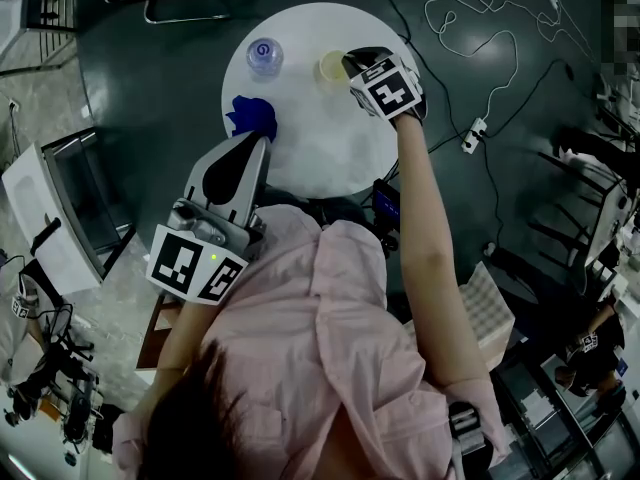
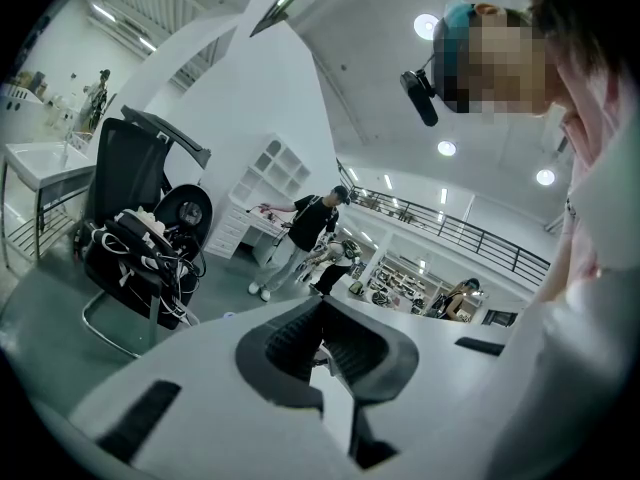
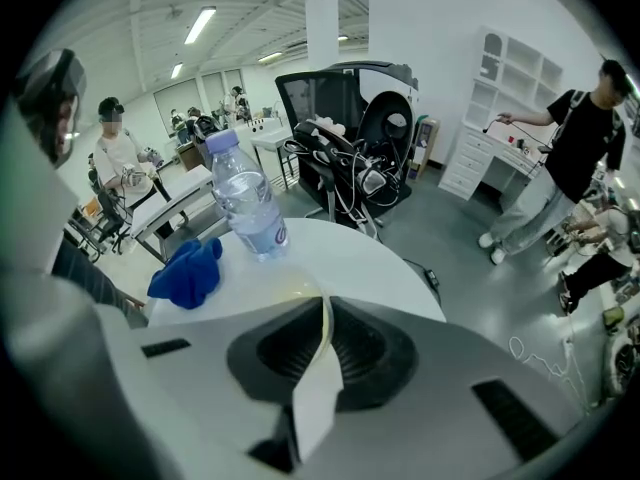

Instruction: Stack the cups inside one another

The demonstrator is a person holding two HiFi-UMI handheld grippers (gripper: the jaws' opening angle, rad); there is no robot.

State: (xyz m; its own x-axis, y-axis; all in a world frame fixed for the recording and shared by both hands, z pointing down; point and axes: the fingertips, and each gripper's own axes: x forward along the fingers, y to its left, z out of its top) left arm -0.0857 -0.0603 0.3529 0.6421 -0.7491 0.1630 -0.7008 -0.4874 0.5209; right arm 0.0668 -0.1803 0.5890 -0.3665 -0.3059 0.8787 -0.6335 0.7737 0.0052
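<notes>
Down at six o'clock, tight against the person's chest, the left gripper (image 1: 255,146) hangs off the near edge of the table (image 1: 330,158). Its jaws are pressed together on nothing, and its own view looks up into the room, not at the work. Farther out, near twelve o'clock on the round top, the right gripper (image 1: 352,65) is clenched on the cup (image 1: 331,65). The thin yellowish wall runs between its pads, pinched at the rim on the cup's three o'clock side.

I judge this step wants a light pinch, so the soft wall does not buckle, then a straight lift with the mouth level. The path should stay clear of the blue cloth (image 1: 252,118) at nine o'clock and the water bottle (image 1: 264,56) at ten. The cup should come down centred over its mate, not canted.

No second cup shows in any view. I cannot tell whether the pale cup is one cup or several already nested. The right gripper covers its far side, and I cannot tell whether its base rests on the table or hangs just above it.
</notes>
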